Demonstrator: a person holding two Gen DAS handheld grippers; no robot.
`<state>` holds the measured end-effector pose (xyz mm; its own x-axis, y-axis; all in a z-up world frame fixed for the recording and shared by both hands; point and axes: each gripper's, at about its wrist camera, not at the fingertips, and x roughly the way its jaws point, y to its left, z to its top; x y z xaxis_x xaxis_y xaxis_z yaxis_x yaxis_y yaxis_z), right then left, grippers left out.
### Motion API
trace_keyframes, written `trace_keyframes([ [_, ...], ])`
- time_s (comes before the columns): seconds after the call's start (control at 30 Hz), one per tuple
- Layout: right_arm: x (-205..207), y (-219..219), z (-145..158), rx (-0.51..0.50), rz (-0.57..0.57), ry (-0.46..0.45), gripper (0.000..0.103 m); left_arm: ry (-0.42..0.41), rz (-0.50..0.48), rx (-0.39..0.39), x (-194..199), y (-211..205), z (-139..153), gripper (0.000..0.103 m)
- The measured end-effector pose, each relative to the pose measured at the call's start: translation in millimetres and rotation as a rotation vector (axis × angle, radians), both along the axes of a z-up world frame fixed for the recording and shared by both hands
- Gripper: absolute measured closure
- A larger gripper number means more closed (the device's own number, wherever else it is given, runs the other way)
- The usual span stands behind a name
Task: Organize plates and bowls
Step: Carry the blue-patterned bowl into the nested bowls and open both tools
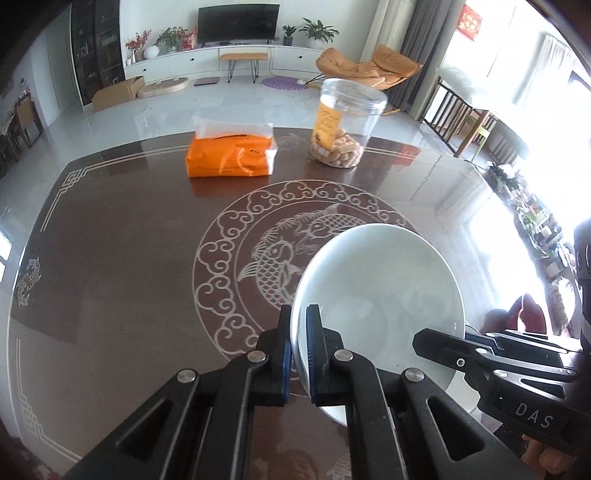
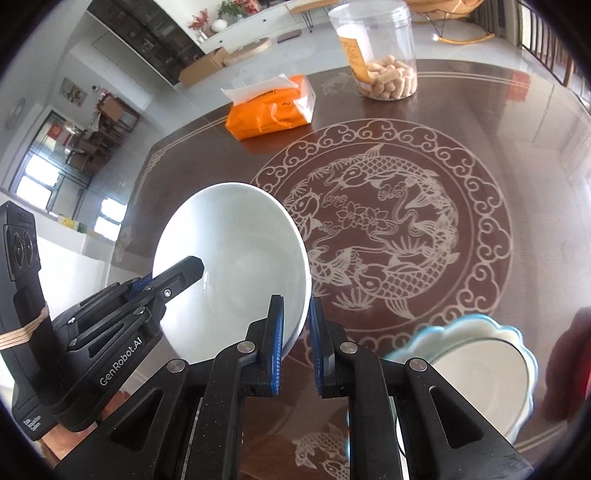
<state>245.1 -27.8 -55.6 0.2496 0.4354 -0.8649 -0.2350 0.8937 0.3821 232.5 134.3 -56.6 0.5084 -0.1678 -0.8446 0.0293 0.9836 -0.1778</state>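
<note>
You have the white bowl (image 1: 376, 295) pinched at opposite rims, the left tool (image 1: 297, 354) and the right tool (image 2: 297, 350) each clamped tight on it, above the desk (image 1: 129, 258). Uneven pulling could twist it free. It tilts, mouth facing you; being round, it has no long axis.

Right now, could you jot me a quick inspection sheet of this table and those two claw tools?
Surface: dark table with fish pattern.
Job's things: white bowl held up by its rim; blue-rimmed plate with a white dish on it.
Clutter: orange tissue pack, snack jar.
Grippers: left gripper and right gripper both shut on the bowl's rim.
Cables: nothing seen.
Surroundings: living room, television, tan lounge chair.
</note>
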Motion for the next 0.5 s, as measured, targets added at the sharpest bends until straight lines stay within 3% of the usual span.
trace_keyframes([
  [0.2, -43, -69, 20, 0.017, -0.078, -0.017, 0.086, -0.013, -0.110, -0.015, -22, -67, 10, 0.097],
  [0.5, -57, -142, -23, -0.030, -0.215, 0.054, 0.086, 0.092, -0.185, -0.007, -25, -143, -36, 0.097],
])
